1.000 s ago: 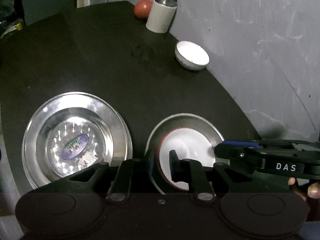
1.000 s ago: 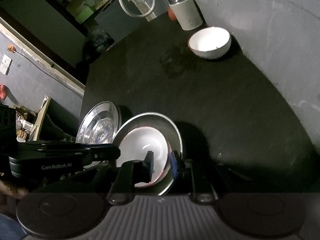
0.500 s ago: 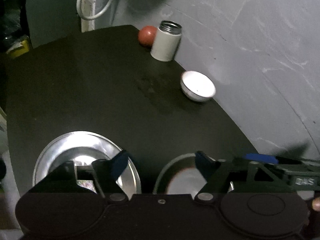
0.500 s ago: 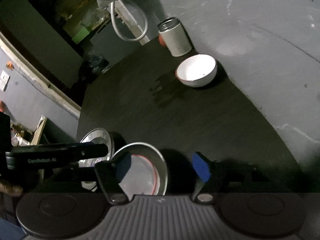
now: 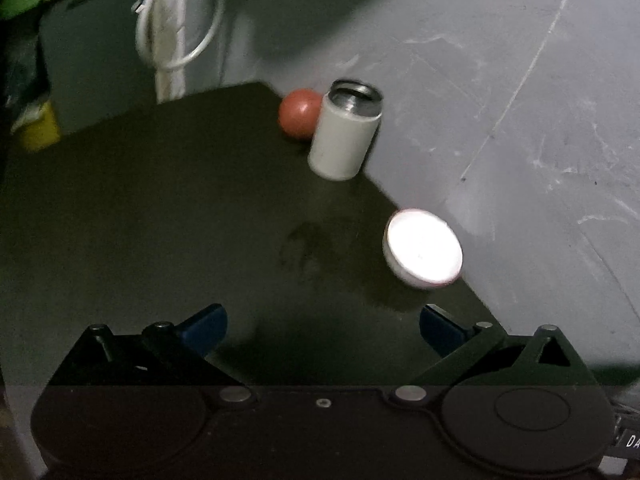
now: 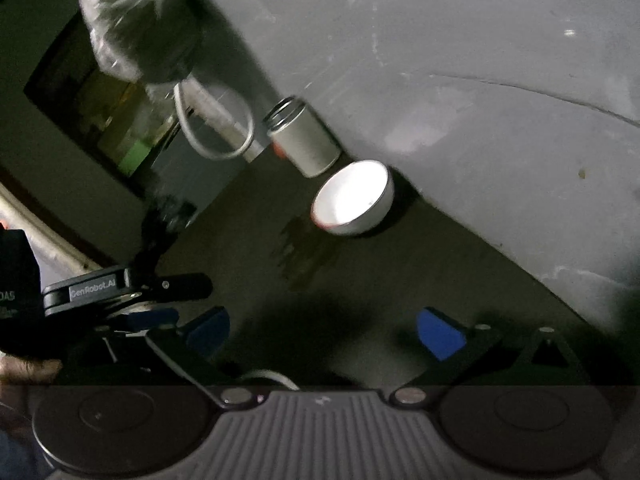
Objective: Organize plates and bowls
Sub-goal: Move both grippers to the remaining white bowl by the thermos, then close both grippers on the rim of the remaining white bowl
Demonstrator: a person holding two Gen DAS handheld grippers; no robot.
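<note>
A white bowl with a red rim (image 5: 423,255) sits on the dark table near its right edge, by the wall; it also shows in the right wrist view (image 6: 352,198). My left gripper (image 5: 322,326) is open and empty, held above the table well short of the bowl. My right gripper (image 6: 323,330) is open and empty too, also short of the bowl. The left gripper's body shows at the left of the right wrist view (image 6: 124,286). A thin curve of a steel plate's rim (image 6: 266,378) peeks out just below my right gripper. The other plate and bowl are out of view.
A white cylindrical flask (image 5: 346,135) with an open steel mouth stands at the table's far corner, with a red ball (image 5: 299,112) behind it. The grey wall (image 5: 520,120) runs along the table's right edge. A white hose loop (image 5: 176,32) hangs at the back.
Both grippers let go of the red-rimmed bowl set in the steel plate, opened wide and lifted back. The plates have dropped out of view; the far bowl now looks larger.
</note>
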